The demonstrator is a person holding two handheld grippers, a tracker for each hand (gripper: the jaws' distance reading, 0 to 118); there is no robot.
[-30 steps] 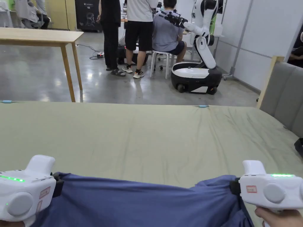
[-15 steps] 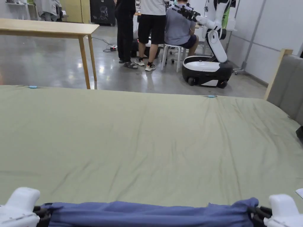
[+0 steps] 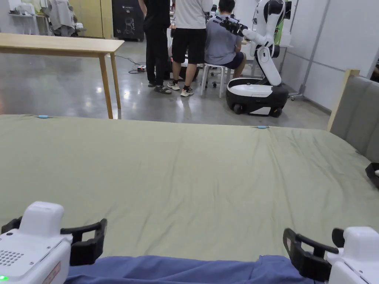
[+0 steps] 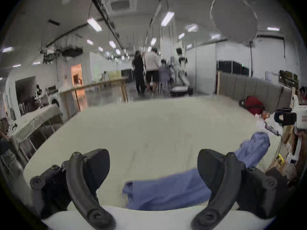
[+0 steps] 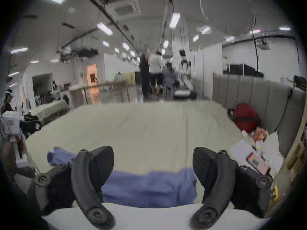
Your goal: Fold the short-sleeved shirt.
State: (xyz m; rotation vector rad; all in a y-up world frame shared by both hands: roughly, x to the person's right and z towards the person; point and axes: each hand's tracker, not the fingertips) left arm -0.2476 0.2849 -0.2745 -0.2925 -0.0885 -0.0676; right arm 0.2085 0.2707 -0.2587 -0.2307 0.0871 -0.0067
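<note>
Shirt (image 3: 185, 270) lies bunched along the near edge of the green-covered bed (image 3: 192, 173); we hold left hand-held gripper (image 4: 153, 172) and right hand-held gripper (image 5: 153, 172) spread, gripping nothing. Folding seems barely begun.

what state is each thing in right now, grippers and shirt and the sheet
left gripper: jaws wide open, holding nothing
right gripper: jaws wide open, holding nothing
blue shirt: lying bunched and unfolded at the near edge, between the two grippers
green sheet: spread flat over the surface, lightly wrinkled
</note>
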